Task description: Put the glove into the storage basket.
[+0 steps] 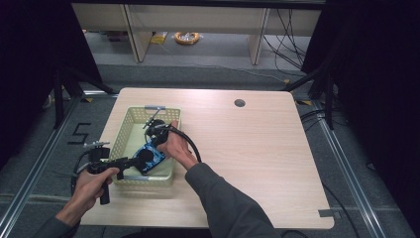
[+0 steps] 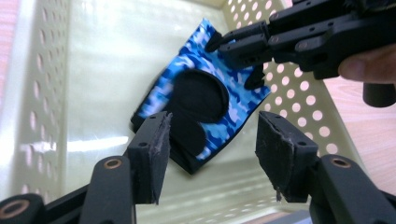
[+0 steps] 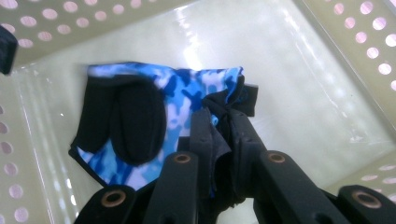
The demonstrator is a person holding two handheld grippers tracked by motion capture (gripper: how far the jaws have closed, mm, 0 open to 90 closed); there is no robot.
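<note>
1. I'm seeing my left gripper [image 2: 209,154]: matte black, frayed dark pads, brass-ringed pivots
2. Right gripper [image 3: 219,126], same black linkage with brass rivets, and a thick black cable [image 1: 190,144] looping off it
3. Dark grey sleeve [image 1: 228,203] on the right arm

Blue camouflage glove [image 2: 205,88], black palm pads, lying inside cream perforated basket [image 2: 42,93]. Left gripper [image 2: 210,140] hovering before it, fingers [image 2: 152,154] standing apart. Right gripper [image 2: 238,44] pinching glove's upper edge.
</note>
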